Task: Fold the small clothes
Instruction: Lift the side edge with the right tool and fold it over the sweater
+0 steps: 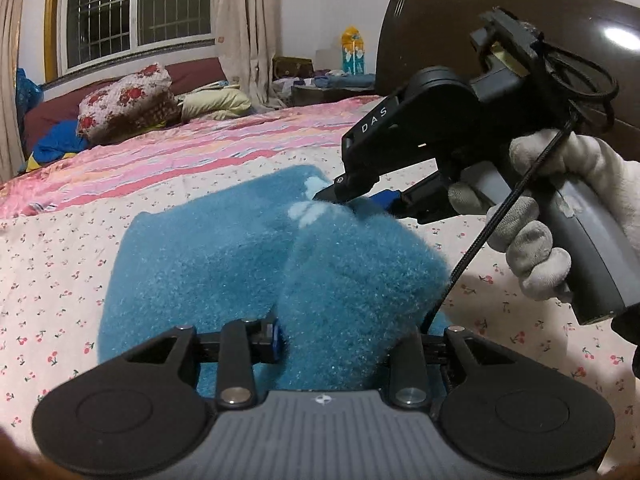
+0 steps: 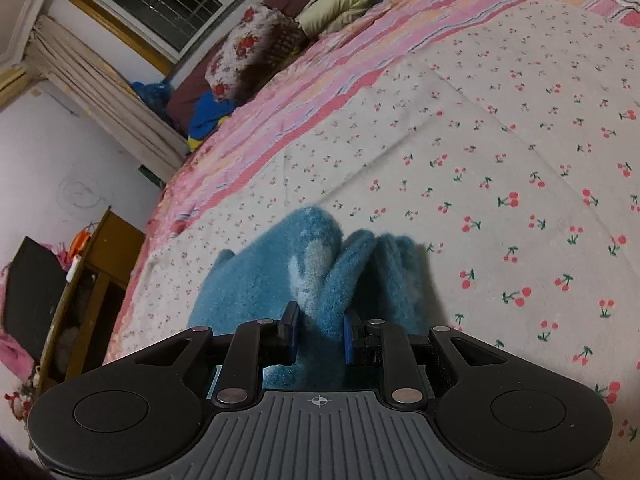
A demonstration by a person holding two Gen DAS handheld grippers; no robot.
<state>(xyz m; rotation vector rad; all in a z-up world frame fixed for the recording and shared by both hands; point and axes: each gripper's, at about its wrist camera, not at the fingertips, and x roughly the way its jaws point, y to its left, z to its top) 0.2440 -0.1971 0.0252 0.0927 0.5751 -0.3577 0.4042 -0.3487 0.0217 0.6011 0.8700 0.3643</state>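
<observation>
The fuzzy blue garment (image 1: 224, 264) lies on the bed (image 1: 60, 240), on the cherry-print sheet (image 2: 500, 160), and everything here is placed from it. Its far part rests flat on the sheet; its near part is lifted and bunched into a fold.

The left tool (image 1: 344, 344) sits at the garment's near edge with a thick bunch of the blue cloth filling the gap between its fingers. One blue pad (image 1: 276, 338) presses against the cloth; the other finger is buried in the fuzz, so the clamp looks real but that side cannot be seen clearly.

The right tool (image 2: 320, 334) is at the garment's right corner, clamped on a raised ridge of the cloth, both blue pads (image 2: 348, 340) pressing its sides. A pale patch on the garment shows just beyond those pads. In the left wrist view a white-gloved hand (image 1: 560, 216) grips this tool's handle, to the right of the garment.

Beyond the garment, a pink striped quilt (image 1: 200, 152) crosses the bed, and a floral pillow (image 1: 128, 96) lies further off near the window (image 1: 136, 8).
</observation>
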